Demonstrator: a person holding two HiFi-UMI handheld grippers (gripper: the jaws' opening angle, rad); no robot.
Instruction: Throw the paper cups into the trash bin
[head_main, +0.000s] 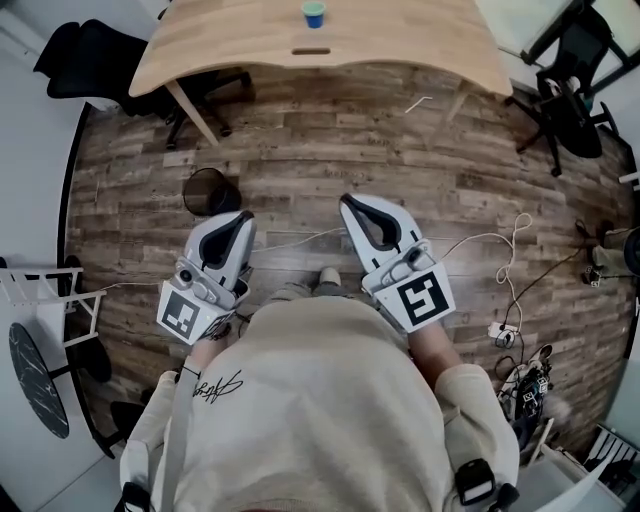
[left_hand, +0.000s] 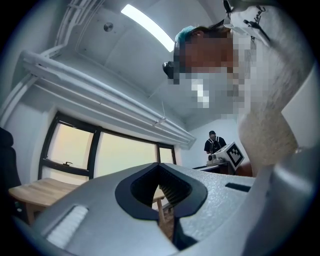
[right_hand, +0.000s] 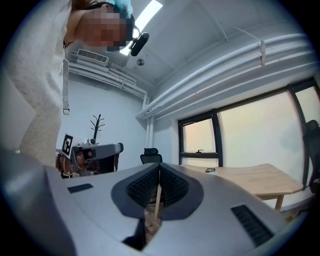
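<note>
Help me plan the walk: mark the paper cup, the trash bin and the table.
paper cup (head_main: 313, 14), head view, on its side.
trash bin (head_main: 228, 203), head view, on its mesh wall.
table (head_main: 230, 40), head view, on its bare top.

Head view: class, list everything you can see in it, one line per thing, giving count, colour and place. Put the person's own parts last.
table: 1, light wood, top of view
paper cup: 1, green and blue, upright on the table, far from the person
trash bin: 1, black, on the floor left of centre, between table and person
office chairs: 2, black, top left and top right
cable: 1, white, looped on the floor at right
floor: 1, brown planks
rack: 1, white, left edge
left gripper: 1, grey, shut, empty
right gripper: 1, grey, shut, empty
sweater: 1, beige, bottom centre
</note>
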